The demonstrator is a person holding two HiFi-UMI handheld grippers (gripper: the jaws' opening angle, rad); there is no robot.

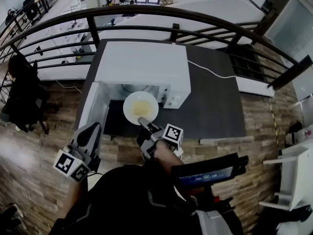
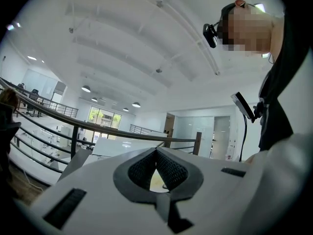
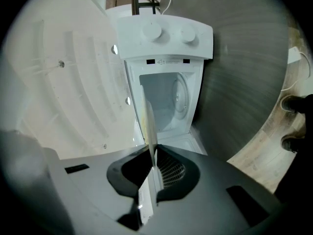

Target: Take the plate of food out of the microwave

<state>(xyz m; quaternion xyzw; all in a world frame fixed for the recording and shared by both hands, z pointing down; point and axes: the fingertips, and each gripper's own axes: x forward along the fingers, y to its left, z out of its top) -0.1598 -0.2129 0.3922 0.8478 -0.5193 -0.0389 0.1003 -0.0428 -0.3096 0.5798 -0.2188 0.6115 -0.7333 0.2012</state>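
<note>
The right claw (image 3: pixel 152 153) is clamped on the rim of the plate of food (image 1: pixel 140 107), just outside the microwave's (image 1: pixel 144 65) open front, so the lift-out looks nearly done and next needs a level set-down on the tabletop (image 1: pixel 215 106), the closed, empty left claw (image 2: pixel 156 153) idle.

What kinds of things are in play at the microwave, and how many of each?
microwave: 1
plate of food: 1
grippers: 2, the left gripper and the right gripper
cable: 1
Total: 5
</note>
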